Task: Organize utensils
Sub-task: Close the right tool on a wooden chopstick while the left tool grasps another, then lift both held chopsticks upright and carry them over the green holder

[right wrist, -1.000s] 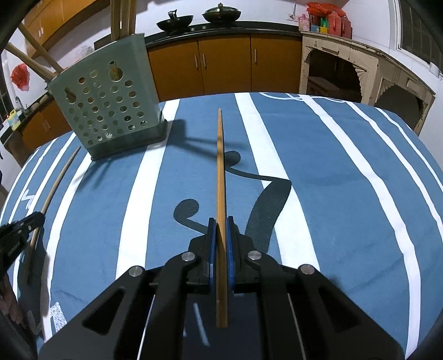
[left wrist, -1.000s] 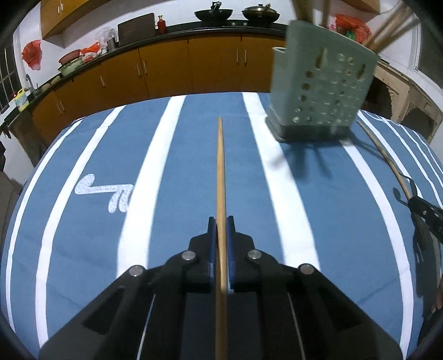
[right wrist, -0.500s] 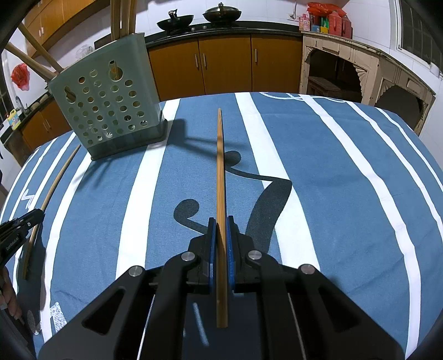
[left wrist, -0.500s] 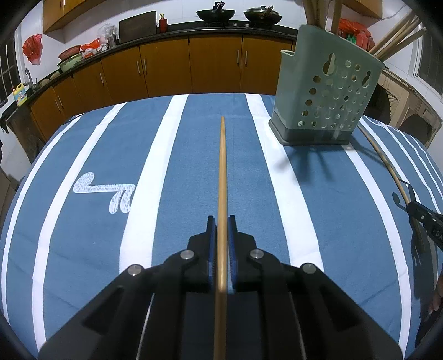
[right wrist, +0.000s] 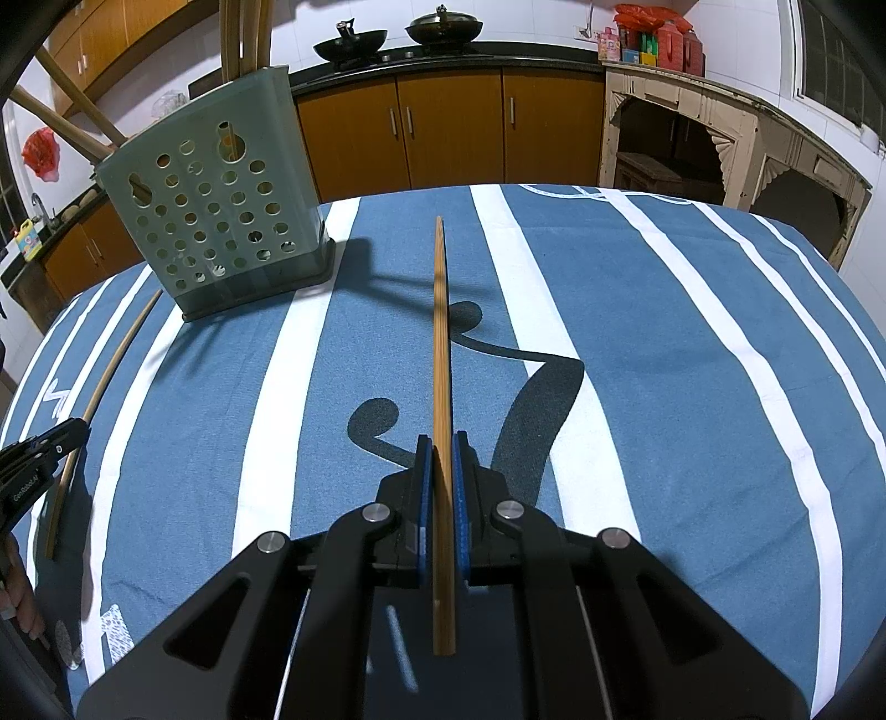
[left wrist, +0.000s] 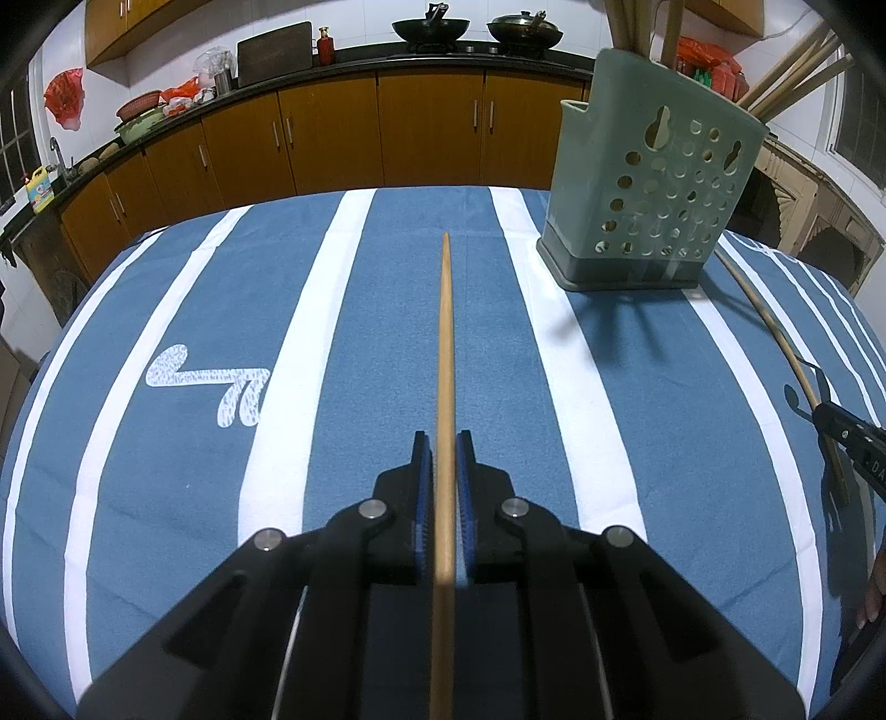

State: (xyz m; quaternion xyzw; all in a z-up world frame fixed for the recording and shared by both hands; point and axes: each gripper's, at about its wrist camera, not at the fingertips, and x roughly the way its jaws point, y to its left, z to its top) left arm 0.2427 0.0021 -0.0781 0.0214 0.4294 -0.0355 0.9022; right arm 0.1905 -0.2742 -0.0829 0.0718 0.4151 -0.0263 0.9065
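Left gripper [left wrist: 444, 443] – right gripper [right wrist: 437, 443], both angled downward, each clamping 1 chopstick [left wrist: 444, 343]

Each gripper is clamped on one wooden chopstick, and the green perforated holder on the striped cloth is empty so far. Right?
Not quite: the green perforated holder is not empty. Both wrist views show several wooden sticks already standing in it. The rest holds: the left gripper and the right gripper are each clamped on one wooden chopstick, and the holder stands on the striped cloth.

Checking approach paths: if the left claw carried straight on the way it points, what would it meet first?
Probably the striped tablecloth: the left claw, shut on a chopstick, points down at bare cloth, left of the green holder.
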